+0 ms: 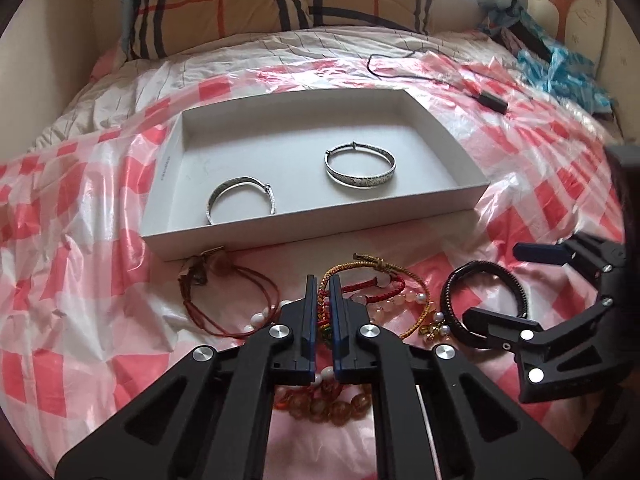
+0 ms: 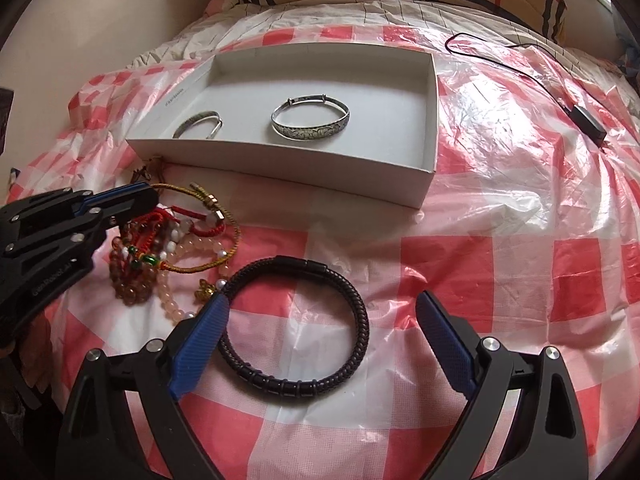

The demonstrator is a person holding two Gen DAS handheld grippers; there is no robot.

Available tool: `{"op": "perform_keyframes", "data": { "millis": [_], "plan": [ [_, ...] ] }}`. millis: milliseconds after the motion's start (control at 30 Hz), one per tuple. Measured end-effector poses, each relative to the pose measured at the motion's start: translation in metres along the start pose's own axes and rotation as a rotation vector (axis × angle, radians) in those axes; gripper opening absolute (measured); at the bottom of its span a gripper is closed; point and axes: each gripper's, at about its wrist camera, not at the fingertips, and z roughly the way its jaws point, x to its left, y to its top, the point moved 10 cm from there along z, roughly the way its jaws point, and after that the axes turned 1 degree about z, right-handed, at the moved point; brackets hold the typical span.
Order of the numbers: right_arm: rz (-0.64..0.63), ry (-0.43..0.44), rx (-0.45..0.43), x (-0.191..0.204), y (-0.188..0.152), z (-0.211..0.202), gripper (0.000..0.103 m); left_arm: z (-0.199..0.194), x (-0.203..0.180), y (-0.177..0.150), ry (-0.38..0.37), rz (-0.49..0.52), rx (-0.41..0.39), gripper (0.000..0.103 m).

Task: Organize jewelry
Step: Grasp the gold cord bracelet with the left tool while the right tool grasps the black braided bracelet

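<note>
The left tongs (image 1: pixel 322 300) are pressed together over a heap of beaded and corded bracelets (image 1: pixel 360 308); red and yellow cords sit in the narrow gap between the blue pads, but whether the pads actually pinch a cord cannot be told. The heap lies on the bed, on a red-and-white checked plastic sheet (image 2: pixel 500 264), just in front of the near wall of a shallow white box (image 1: pixel 316 232).

Inside the box lie two silver bangles – one (image 1: pixel 360 168) near the middle of the floor, the other (image 1: pixel 240 200) close to the near left corner. They are well apart from each other.

The right tongs (image 2: pixel 320 320) are spread wide and hold nothing. A dark braided bracelet (image 2: pixel 296 328) lies flat on the sheet between the two blue fingers, with the left finger (image 2: pixel 200 344) overlapping its left edge and the right finger clear of it.

A black cable with a small adapter (image 2: pixel 588 120) lies on the sheet right of the box – beyond it sit plaid pillows (image 1: pixel 224 4)
</note>
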Motion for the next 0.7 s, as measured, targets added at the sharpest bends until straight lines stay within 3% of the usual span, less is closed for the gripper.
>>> {"op": "perform_keyframes", "data": {
  "millis": [133, 267, 367, 400, 467, 700],
  "plan": [
    [0.004, 0.010, 0.021, 0.001, -0.002, 0.005, 0.076, -0.015, 0.017, 0.001, -0.048, -0.076, -0.020, 0.005],
    [-0.009, -0.002, 0.022, 0.001, -0.003, 0.006, 0.061, -0.017, 0.031, -0.005, -0.028, -0.095, -0.008, 0.006],
    [-0.002, -0.007, 0.015, 0.000, -0.003, 0.005, 0.034, -0.013, 0.035, -0.012, -0.014, -0.094, 0.017, 0.005],
    [0.007, 0.005, 0.014, -0.001, -0.003, 0.004, 0.014, -0.014, 0.035, -0.013, -0.014, -0.092, 0.017, 0.005],
    [0.034, 0.039, 0.010, -0.001, -0.003, 0.002, 0.010, -0.018, 0.035, -0.011, -0.018, -0.087, 0.005, 0.006],
    [0.014, 0.020, -0.044, 0.005, 0.005, -0.009, 0.010, -0.023, 0.035, -0.009, -0.003, -0.072, -0.002, 0.006]
  ]
}}
